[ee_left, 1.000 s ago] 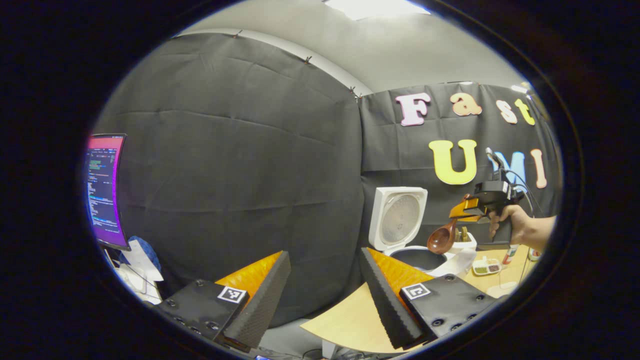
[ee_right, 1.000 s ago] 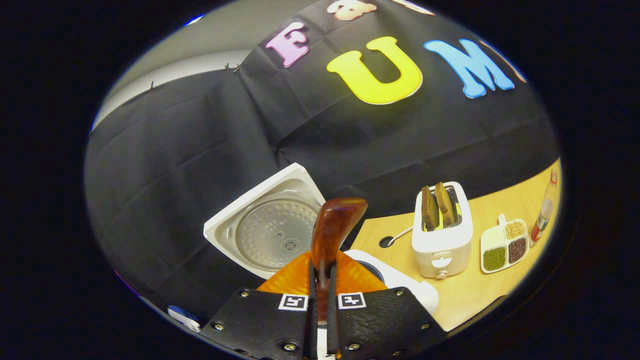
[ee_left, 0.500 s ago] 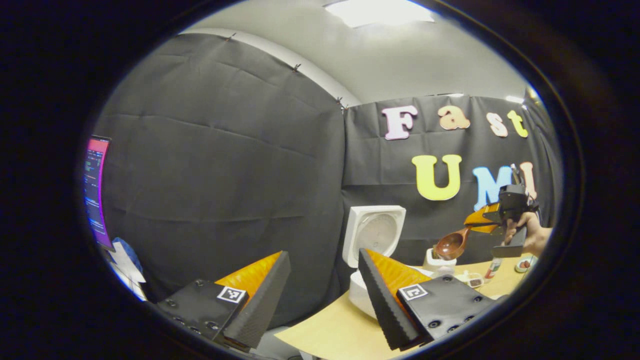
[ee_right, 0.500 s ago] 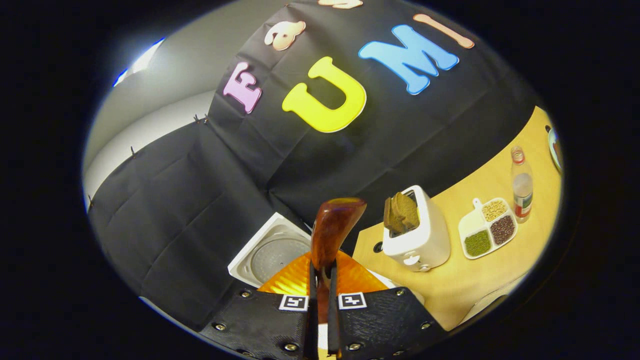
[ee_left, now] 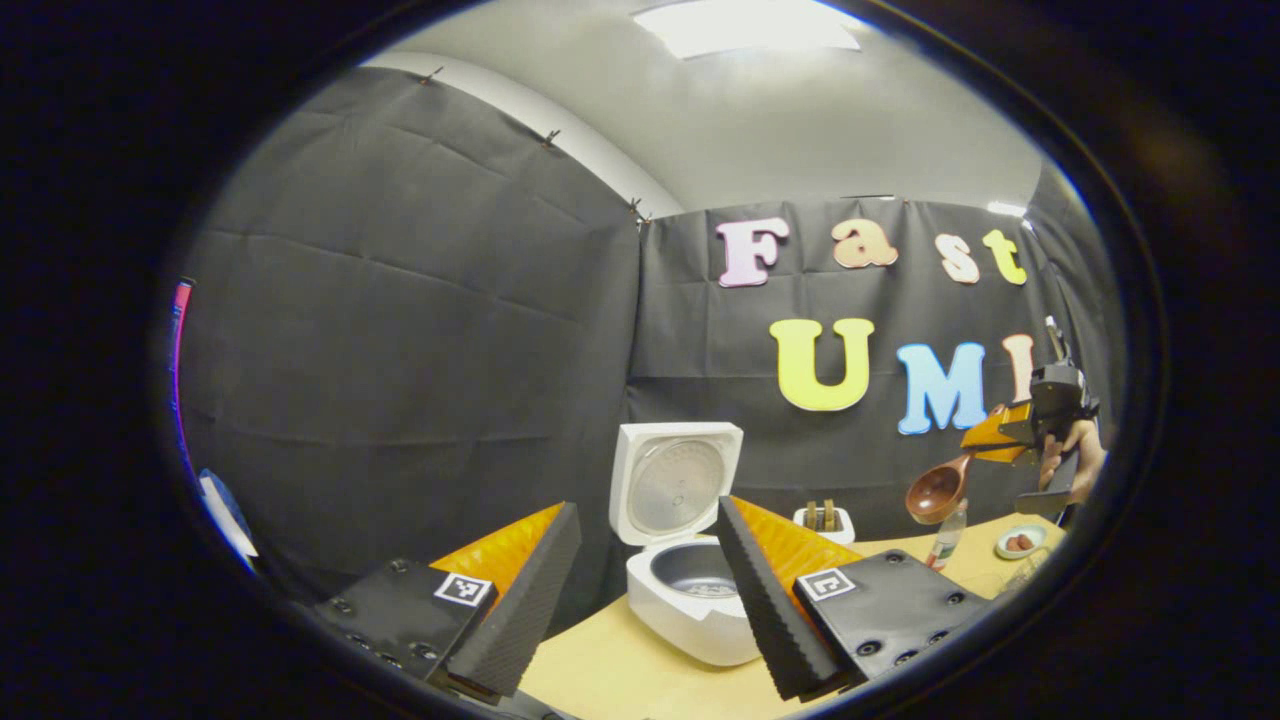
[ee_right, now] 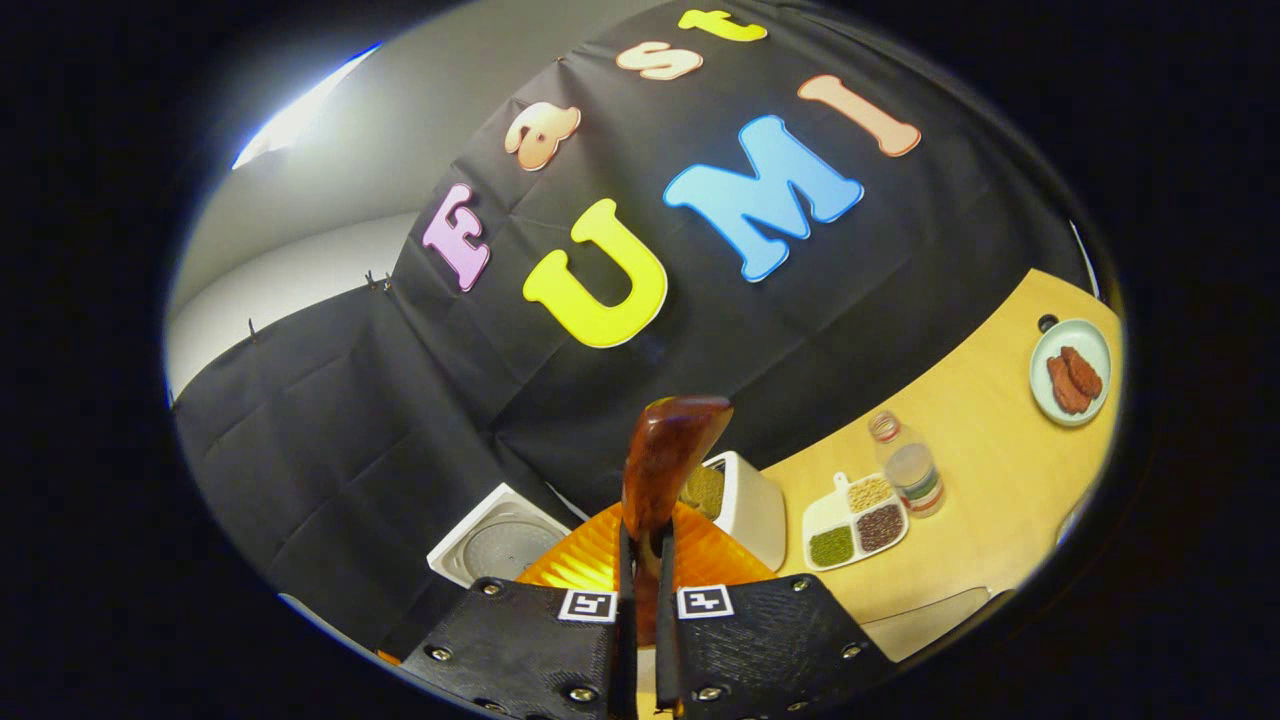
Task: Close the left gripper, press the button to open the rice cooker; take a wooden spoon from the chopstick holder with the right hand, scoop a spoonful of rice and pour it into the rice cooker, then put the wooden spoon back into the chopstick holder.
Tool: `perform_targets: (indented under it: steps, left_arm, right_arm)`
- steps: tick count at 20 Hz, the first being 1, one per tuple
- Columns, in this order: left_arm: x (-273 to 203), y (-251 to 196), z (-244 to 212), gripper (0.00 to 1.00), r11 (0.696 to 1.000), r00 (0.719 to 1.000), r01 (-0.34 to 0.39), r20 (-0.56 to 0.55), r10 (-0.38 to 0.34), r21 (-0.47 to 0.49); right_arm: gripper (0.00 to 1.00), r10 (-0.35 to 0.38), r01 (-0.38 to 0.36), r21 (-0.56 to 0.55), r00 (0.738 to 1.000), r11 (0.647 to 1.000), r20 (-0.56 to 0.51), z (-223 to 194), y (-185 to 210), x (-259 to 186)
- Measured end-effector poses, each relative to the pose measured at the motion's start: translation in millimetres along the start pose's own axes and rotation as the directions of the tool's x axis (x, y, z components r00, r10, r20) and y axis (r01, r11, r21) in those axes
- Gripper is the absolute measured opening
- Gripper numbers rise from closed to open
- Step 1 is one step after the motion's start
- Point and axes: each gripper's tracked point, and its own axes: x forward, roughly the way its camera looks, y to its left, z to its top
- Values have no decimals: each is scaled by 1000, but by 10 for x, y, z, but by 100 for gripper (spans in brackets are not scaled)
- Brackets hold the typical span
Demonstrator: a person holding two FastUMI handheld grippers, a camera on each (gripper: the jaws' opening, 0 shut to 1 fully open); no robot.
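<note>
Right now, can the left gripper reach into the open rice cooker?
Probably yes: the left gripper is open and holds nothing, the rice cooker sits just ahead with its lid up, and nothing stands between them.

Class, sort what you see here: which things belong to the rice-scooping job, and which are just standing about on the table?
Belong to the job:
rice cooker, lid up
wooden spoon, clamped in the right gripper
left gripper, open

Just standing about:
toaster
divided dish of grains
bottle
plate of food

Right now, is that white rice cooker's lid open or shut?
Open. The rice cooker has its lid standing upright at the back, and the inner pot is exposed.
</note>
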Motion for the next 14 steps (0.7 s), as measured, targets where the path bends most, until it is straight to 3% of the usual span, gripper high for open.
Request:
perform_targets:
  steps: [10, 11, 12, 14]
  left_arm:
    - [15, -956, 149, 95, 992, 992, 125, 15, -125, -3]
    - [-2, -1072, 175, 99, 990, 990, 141, 22, -141, -1]
    - [-8, -1174, 200, 92, 988, 987, 156, 26, -156, 3]
    - [-41, -1363, 208, 95, 983, 982, 184, 28, -185, 11]
  right_arm:
    - [7, -187, 196, -50, 973, 979, 137, 693, -1183, -960]
    - [7, -205, 213, -45, 968, 976, 146, 732, -1312, -1033]
    - [7, -222, 231, -39, 963, 972, 154, 774, -1426, -1110]
    - [7, -253, 263, -33, 952, 964, 171, 839, -1635, -1275]
